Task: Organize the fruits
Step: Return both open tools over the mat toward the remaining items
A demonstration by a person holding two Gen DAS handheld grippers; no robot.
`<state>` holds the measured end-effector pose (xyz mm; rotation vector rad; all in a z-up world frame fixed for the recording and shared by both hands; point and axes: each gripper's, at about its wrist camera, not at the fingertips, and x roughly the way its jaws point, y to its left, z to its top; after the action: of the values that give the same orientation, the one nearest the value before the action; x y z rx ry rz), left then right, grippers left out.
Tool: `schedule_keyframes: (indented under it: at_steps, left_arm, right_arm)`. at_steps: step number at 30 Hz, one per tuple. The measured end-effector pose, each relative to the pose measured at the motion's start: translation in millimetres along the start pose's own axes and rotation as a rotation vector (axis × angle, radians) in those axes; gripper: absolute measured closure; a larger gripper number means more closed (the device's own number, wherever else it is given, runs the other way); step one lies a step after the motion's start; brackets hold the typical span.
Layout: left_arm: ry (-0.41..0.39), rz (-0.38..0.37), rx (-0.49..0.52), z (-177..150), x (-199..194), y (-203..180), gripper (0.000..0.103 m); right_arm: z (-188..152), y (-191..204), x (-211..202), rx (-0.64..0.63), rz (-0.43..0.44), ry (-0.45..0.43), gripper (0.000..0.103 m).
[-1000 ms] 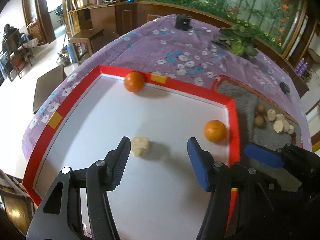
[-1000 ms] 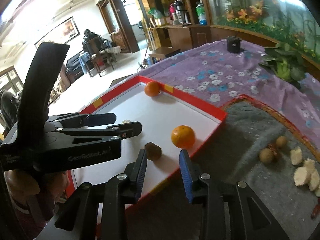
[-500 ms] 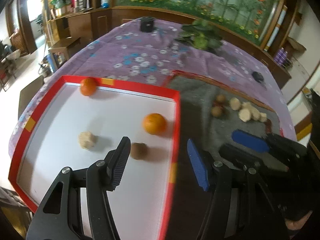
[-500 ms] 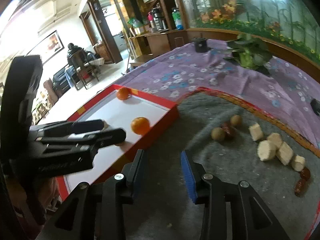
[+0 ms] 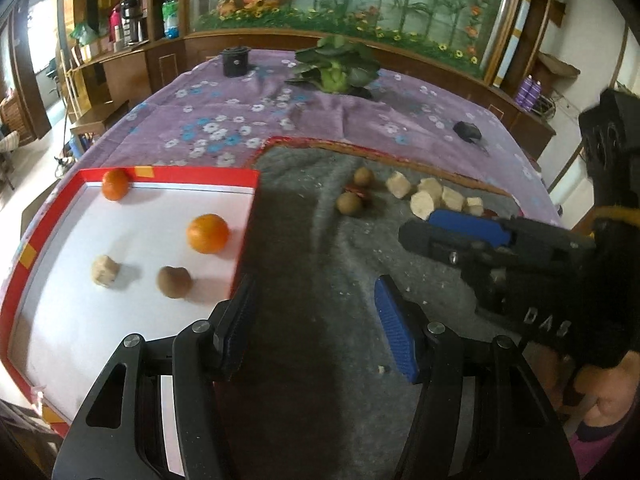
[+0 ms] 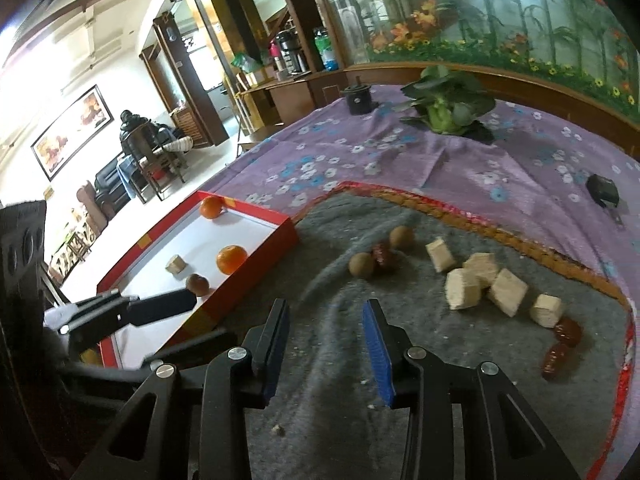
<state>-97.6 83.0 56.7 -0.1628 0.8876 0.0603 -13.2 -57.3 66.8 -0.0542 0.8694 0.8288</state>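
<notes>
A red-rimmed white tray [image 5: 240,252] holds two oranges [image 5: 207,233], a pale chunk [image 5: 105,271] and a brown round fruit [image 5: 173,281]. On the grey mat [image 5: 320,360] lie two brown round fruits [image 5: 348,203], several pale chunks [image 6: 472,284] and red dates [image 6: 558,354]. My left gripper [image 5: 316,320] is open and empty over the mat beside the tray's right rim. My right gripper [image 6: 326,338] is open and empty over the mat, short of the fruit pile; it also shows in the left wrist view [image 5: 468,228].
A purple flowered cloth [image 5: 224,128] covers the table. A green leafy vegetable [image 5: 336,68], a black cup [image 5: 236,62] and a small black object [image 5: 467,131] sit at the far side. The table edge drops off left of the tray.
Both grippers have swung right, from over the tray to over the grey mat. A brown round fruit now lies in the tray. Both stay open.
</notes>
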Motion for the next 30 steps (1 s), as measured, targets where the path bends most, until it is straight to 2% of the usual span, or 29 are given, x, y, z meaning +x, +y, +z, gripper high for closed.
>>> schedule_keyframes:
  at_steps: [6, 9, 13, 16, 24, 30]
  left_arm:
    - [0.0, 0.089, 0.005, -2.8, 8.8, 5.5, 0.044]
    - [-0.005, 0.093, -0.02, -2.8, 7.5, 14.9, 0.044]
    - [-0.013, 0.135, -0.032, -3.3, 7.4, 25.1, 0.044]
    - [-0.009, 0.106, -0.064, -2.8, 6.9, 31.0, 0.044]
    - [0.018, 0.026, -0.039, 9.0, 16.1, 15.0, 0.044]
    - [0.043, -0.024, -0.005, 29.1, 31.2, -4.5, 0.044]
  right_arm:
    - [-1.0, -7.7, -3.5, 0.0, -0.003, 0.001, 0.066]
    - [-1.1, -11.3, -4.2, 0.006, -0.005, -0.002, 0.066]
    - [-3.3, -13.8, -8.6, 0.007, -0.013, -0.007, 0.066]
    - [-8.4, -16.7, -13.1, 0.012, -0.025, -0.008, 0.066]
    - [-35.1, -37.9, -20.3, 0.045, -0.092, 0.04, 0.063]
    - [-45.2, -61.3, -33.2, 0.094, -0.108, 0.023, 0.063]
